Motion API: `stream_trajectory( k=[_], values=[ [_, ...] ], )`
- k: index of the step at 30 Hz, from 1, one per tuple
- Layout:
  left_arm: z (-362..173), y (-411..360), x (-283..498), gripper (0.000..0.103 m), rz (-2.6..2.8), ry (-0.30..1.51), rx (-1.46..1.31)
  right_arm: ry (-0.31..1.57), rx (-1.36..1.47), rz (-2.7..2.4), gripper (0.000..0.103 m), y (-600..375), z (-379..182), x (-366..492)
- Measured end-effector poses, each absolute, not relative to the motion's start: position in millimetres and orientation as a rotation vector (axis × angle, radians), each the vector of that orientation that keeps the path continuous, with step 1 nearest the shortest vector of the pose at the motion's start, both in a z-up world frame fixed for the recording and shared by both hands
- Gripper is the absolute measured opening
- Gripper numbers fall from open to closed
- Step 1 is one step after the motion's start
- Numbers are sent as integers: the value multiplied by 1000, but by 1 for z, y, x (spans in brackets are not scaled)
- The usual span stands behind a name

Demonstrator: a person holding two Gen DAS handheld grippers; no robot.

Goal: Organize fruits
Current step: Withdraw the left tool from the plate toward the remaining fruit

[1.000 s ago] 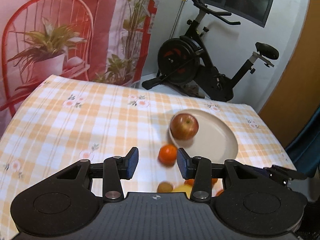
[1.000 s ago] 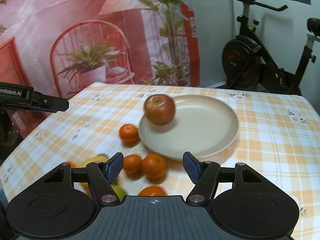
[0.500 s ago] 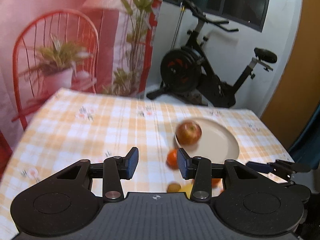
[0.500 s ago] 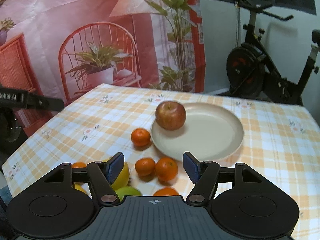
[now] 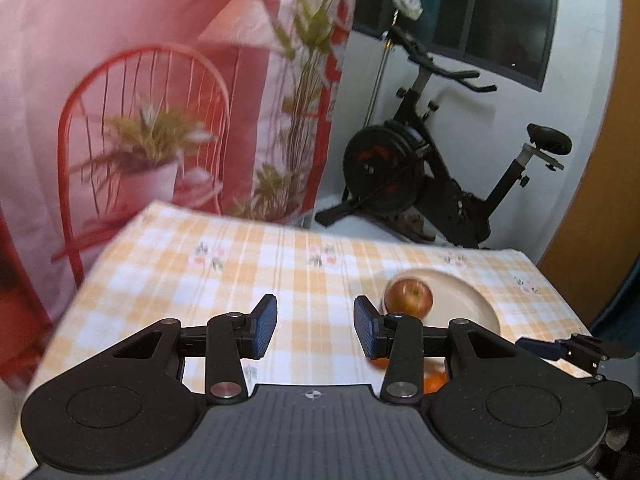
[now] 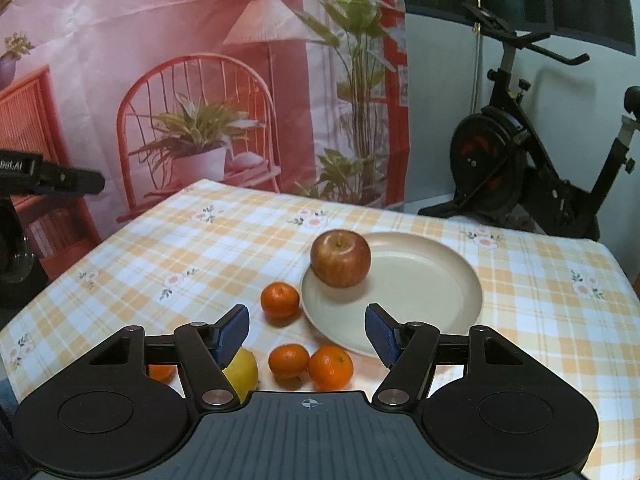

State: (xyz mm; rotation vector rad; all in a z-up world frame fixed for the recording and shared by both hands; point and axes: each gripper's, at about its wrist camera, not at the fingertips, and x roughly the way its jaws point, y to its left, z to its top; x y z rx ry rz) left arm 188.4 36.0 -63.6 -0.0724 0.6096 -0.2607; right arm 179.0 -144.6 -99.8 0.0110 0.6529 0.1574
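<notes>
**Fruit sorting, early stage: one apple plated, citrus waiting**

Right wrist view. A round red apple (image 6: 340, 258) sits on the left rim of a shallow beige round plate (image 6: 424, 280) at centre frame, stem hollow turned upward and slightly toward the camera; being nearly spherical, it has no marked long axis, and its stem-to-base line stands close to upright. Just left of the plate lies one small orange mandarin (image 6: 280, 299), clear of the rim. Two further mandarins (image 6: 310, 364) touch each other at lower centre, with a yellow lemon-like fruit (image 6: 242, 372) to their left, half hidden behind the finger linkage, long axis not readable. All rest on an orange-and-white checked tablecloth (image 6: 200, 248).

The right gripper (image 6: 307, 330) hangs above the fruit with its jaws parted and empty (nothing between the blue pads). In the left wrist view the left gripper (image 5: 315, 328) likewise stands released, holding nothing, over bare cloth at lower centre; the apple and plate appear at right of centre.

Judged step: between placements, with most fruit still off the plate. The next move probably calls for lowering one gripper over a single mandarin, straddling it squarely, since a round fruit may roll off-centre.
</notes>
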Motion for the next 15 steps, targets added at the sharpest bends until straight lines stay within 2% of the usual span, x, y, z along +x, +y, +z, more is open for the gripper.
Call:
stream_trajectory(
  k=[15],
  values=[
    [-80,50,187,45,-247,652,-82,690,9,78,46,-160,-107,183]
  ],
)
